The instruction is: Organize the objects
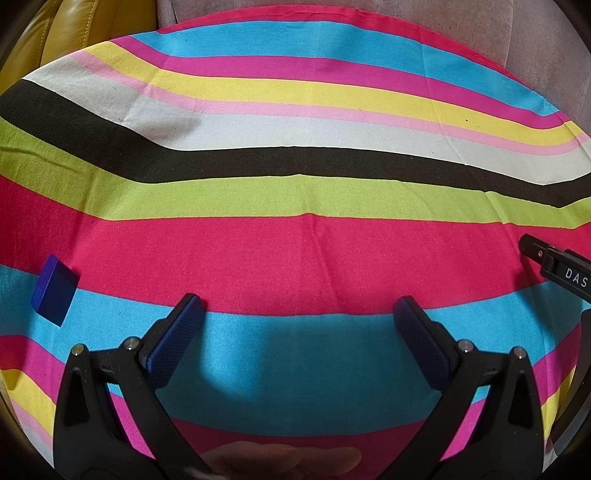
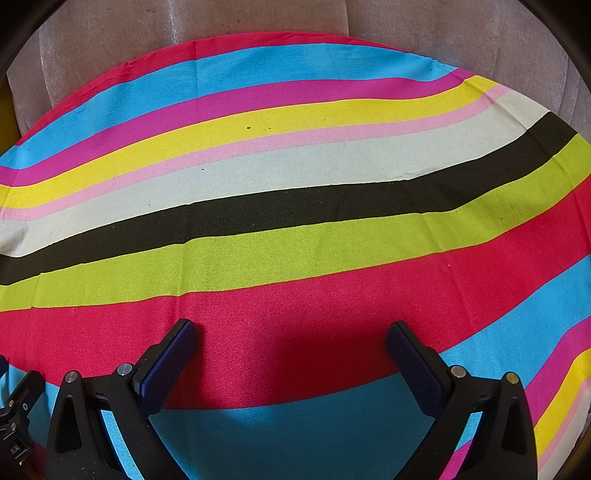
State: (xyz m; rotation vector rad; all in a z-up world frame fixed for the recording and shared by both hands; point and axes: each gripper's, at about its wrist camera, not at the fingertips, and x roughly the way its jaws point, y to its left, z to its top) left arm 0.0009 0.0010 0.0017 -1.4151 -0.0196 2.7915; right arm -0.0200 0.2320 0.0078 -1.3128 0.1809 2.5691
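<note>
Apparently nothing is organized yet: both the left gripper (image 1: 299, 310) and right gripper (image 2: 291, 334) hang spread wide and empty over the striped cloth (image 1: 295, 251), the blue block (image 1: 54, 290) lying untouched far left.

- left wrist cam is looking forward and steeply down along the left gripper (image 1: 297, 308), sitting close over the striped cloth (image 1: 295, 251)
- right wrist cam is doing the same along the right gripper (image 2: 291, 334), equally close
- both are facing the grey upholstery (image 2: 258, 22) past the cloth's far edge
- both are sharing the cloth's stripes; each is catching the other gripper at its frame edge
</note>
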